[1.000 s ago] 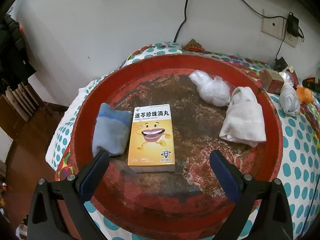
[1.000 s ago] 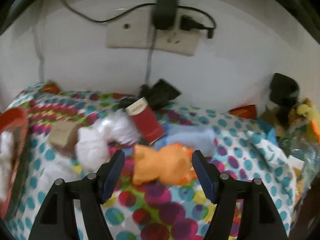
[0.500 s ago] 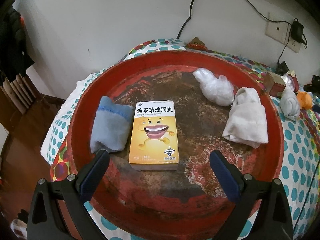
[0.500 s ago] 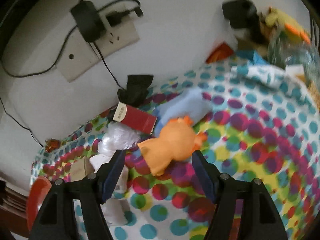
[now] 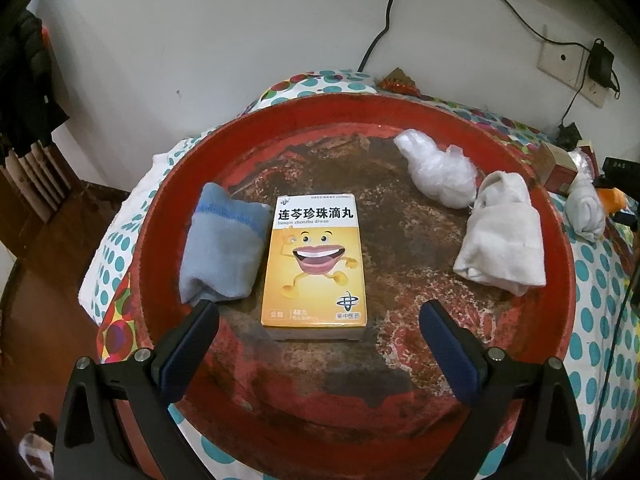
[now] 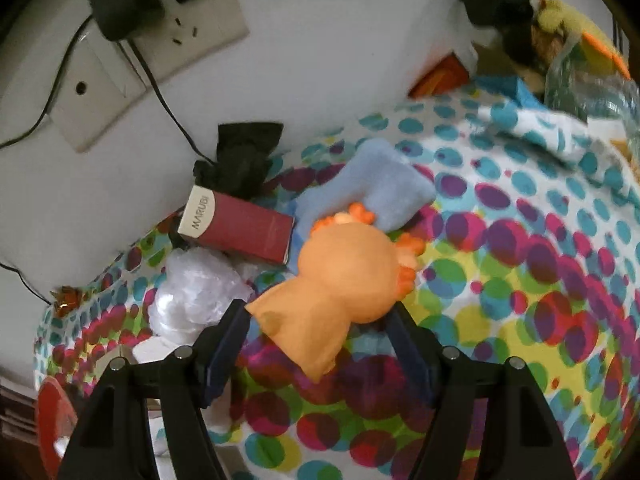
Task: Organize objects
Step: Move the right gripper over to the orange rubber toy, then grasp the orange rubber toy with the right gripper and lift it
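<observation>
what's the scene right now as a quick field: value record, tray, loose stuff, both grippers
tray: red round tray on polka-dot cloth
in tray: blue sock touching yellow medicine box; white plastic bag and white sock on the other side
loose on cloth: orange toy, blue cloth, maroon box, crumpled clear bag
left gripper: jaws open, empty, above tray's near edge
right gripper: jaws open either side of orange toy, not closed on it
</observation>
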A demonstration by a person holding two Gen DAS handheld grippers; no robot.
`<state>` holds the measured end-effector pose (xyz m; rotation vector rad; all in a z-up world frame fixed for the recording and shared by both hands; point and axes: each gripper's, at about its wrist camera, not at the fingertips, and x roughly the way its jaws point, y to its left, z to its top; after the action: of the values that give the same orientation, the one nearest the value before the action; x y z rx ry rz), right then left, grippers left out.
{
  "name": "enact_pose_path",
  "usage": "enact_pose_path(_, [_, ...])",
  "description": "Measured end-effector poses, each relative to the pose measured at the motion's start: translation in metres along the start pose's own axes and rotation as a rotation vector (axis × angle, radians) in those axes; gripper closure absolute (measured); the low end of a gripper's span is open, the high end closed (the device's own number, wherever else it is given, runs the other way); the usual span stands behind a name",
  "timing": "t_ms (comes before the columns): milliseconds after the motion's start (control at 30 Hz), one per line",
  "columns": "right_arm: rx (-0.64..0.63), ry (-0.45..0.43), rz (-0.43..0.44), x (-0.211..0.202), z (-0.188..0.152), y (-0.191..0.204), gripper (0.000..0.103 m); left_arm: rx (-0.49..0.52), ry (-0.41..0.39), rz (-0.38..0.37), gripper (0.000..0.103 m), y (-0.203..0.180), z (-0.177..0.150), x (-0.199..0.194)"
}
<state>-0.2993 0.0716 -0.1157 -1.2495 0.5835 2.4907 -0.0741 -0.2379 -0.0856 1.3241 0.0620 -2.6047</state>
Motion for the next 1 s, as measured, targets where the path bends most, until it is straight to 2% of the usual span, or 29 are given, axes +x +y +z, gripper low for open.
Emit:
enact_pose_path(100, [-0.03, -0.019, 0.009, 0.002, 0.002, -0.003, 0.032, 0.005, -0.002, 0.002, 0.003, -0.001, 0.0, -0.001])
enact_pose_path(333, [-0.034, -0.015, 0.136, -0.002, 0.013, -0.026, 0.035, 0.01, 0.001, 0.004, 0.003, -0.003, 0.0, 0.001])
enact_pose_path(433, [-0.08, -0.022, 0.192, -0.006, 0.011, -0.036, 0.036, 0.016, -0.001, 0.009, 0.003, -0.004, 0.0, 0.001])
enact_pose_path(667, [-0.254, -0.042, 0.257, -0.021, 0.001, -0.07, 0.037, 0.024, -0.004, 0.017, 0.003, -0.006, -0.001, 0.001])
enact_pose_path(900, [-0.582, -0.08, 0.259, -0.054, -0.016, -0.093, 0.037, 0.038, -0.009, 0.017, 0.003, -0.011, -0.001, -0.001])
enact_pose_path(1000, [-0.671, -0.095, 0.245, -0.067, -0.024, -0.105, 0.037, 0.03, -0.008, 0.011, 0.003, -0.011, -0.001, -0.002])
